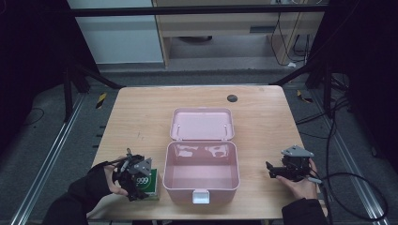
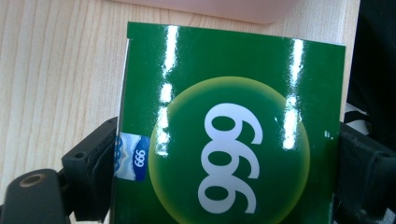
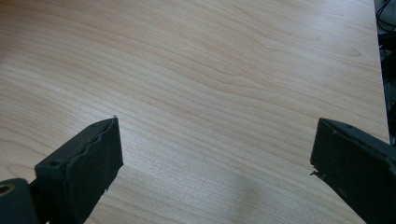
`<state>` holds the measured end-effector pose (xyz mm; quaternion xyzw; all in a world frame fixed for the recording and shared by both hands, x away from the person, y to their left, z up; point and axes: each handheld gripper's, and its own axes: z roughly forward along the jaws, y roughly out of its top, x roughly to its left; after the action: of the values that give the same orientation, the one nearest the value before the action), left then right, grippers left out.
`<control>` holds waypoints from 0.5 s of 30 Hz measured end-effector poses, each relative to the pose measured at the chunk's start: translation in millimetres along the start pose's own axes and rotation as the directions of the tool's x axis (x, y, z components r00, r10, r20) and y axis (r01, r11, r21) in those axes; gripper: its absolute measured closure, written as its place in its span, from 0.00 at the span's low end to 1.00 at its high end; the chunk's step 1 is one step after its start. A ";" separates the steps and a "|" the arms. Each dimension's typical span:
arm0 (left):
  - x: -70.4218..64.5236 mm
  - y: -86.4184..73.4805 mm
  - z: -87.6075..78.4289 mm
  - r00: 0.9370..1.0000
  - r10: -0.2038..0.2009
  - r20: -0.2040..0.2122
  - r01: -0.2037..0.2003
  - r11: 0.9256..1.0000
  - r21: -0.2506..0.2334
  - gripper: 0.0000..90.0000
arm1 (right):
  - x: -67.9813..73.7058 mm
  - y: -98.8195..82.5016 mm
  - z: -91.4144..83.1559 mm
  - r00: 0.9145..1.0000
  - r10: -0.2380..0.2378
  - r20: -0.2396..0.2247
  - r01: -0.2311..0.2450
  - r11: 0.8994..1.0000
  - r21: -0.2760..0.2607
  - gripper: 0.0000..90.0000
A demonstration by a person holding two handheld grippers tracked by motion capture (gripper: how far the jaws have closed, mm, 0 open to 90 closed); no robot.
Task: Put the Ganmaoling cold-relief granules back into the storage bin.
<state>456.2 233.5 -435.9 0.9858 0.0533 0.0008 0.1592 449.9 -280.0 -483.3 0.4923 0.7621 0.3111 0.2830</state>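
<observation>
2 jaws of the left gripper [image 2: 224, 186] clasp the green "999" box [image 2: 231, 130], lying flat, long axis toward the pink case [image 1: 202, 168]; right gripper [image 3: 215, 154] released.

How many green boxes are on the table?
1. The green box lies near the table's front left, beside the open pink case, between the left gripper's jaws.

Green box [image 2: 229, 135] bottom beyond picture's edge

left hand-held gripper [image 1: 134, 180] clamped (right [image 1: 281, 170] agape)
</observation>
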 end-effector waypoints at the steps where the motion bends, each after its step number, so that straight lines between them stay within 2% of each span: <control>1: 0.0 0.0 0.6 1.000 0.000 0.000 0.000 1.000 -0.001 0.11 | 0.0 0.0 0.0 1.000 0.001 0.000 -0.001 1.000 0.000 0.03; 11: -0.1 0.5 1.3 1.000 -0.003 0.002 0.003 1.000 0.009 0.14 | 0.3 -0.1 0.5 1.000 -0.001 -0.004 0.001 1.000 0.006 0.03; 15: -1.4 1.8 -1.5 1.000 0.013 0.000 -0.013 0.999 0.037 0.16 | 0.3 -0.3 0.5 1.000 -0.002 -0.006 0.002 1.000 0.004 0.03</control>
<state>455.0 232.1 -433.9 0.9889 0.0471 0.0010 0.1407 450.0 -279.7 -483.9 0.4912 0.7641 0.3107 0.2800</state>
